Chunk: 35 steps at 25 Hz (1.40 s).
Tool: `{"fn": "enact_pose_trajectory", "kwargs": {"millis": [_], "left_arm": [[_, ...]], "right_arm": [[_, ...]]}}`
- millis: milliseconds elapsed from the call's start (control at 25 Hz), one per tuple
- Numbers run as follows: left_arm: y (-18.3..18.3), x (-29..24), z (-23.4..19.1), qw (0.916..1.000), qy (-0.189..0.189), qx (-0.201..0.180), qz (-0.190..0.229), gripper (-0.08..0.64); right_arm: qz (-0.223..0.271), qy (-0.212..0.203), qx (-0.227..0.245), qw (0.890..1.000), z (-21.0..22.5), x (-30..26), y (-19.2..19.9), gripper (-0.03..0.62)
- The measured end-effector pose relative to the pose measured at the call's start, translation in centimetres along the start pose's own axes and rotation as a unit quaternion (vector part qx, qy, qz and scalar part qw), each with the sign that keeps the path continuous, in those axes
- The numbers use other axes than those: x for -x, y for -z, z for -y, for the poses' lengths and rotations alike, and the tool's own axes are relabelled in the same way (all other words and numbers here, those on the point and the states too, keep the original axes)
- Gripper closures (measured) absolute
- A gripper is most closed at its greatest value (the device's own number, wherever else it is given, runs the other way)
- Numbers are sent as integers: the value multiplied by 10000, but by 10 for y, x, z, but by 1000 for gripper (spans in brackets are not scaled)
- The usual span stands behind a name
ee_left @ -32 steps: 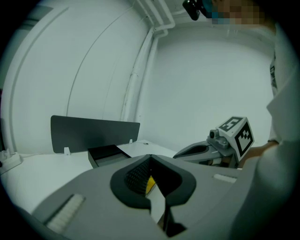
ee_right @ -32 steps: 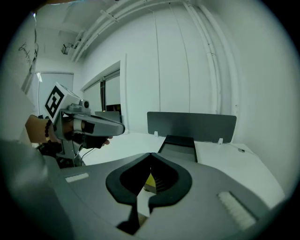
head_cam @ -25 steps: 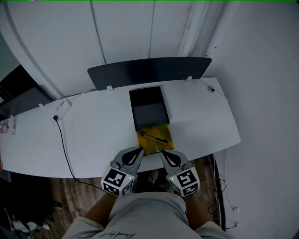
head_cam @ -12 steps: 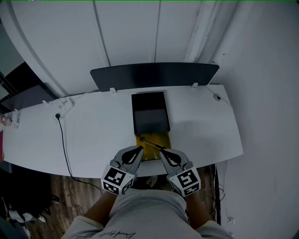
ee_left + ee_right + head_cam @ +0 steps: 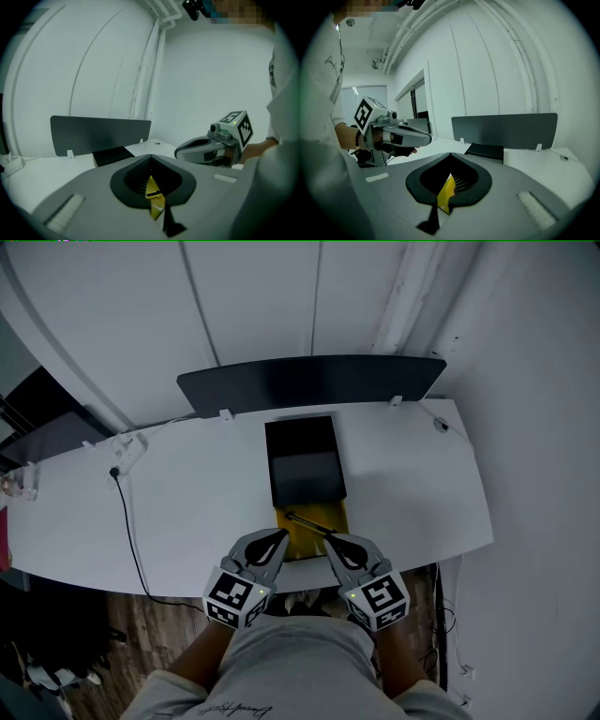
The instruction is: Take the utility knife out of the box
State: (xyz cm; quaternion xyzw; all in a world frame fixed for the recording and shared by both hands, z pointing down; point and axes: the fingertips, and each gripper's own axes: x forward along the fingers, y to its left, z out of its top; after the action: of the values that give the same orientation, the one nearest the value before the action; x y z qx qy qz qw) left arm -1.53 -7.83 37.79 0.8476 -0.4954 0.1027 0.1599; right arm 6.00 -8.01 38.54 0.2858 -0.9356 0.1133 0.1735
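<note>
Approach step, nothing gripped yet: knife (image 5: 309,522) lies on the yellow tray (image 5: 302,542) protruding from the box (image 5: 302,460), left gripper (image 5: 279,538) and right gripper (image 5: 330,542) both closed, empty, flanking it; next, probably open one over the knife.

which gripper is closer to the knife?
The right gripper. Its tip is right by one end of the knife; the left gripper sits at the other corner of the yellow tray, farther off.
</note>
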Motion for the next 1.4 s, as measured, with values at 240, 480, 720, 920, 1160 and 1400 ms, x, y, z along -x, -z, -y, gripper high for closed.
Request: {"fn": "enact_pose_trajectory", "kwargs": {"millis": [240, 480, 720, 920, 1160, 1400], "left_arm": [[0, -8, -14, 9998, 187, -34, -114, 560], [3, -20, -25, 9994, 314, -38, -141, 559], [11, -30, -33, 9987, 444, -14, -258, 559], [19, -39, -41, 9984, 464, 46, -316, 559], [37, -45, -46, 9978, 497, 85, -442, 560], [51, -49, -52, 9971, 497, 159, -551, 560]], "right_arm": [[-281, 240, 145, 9992, 8, -9, 1, 578], [-457, 359, 201, 9981, 22, -21, 6, 578], [-686, 362, 161, 9969, 31, -33, 12, 578], [-896, 358, 232, 9951, 37, -40, 23, 578], [-1079, 361, 185, 9933, 45, -49, 40, 578], [-1254, 309, 194, 9914, 50, -61, 55, 578]]}}
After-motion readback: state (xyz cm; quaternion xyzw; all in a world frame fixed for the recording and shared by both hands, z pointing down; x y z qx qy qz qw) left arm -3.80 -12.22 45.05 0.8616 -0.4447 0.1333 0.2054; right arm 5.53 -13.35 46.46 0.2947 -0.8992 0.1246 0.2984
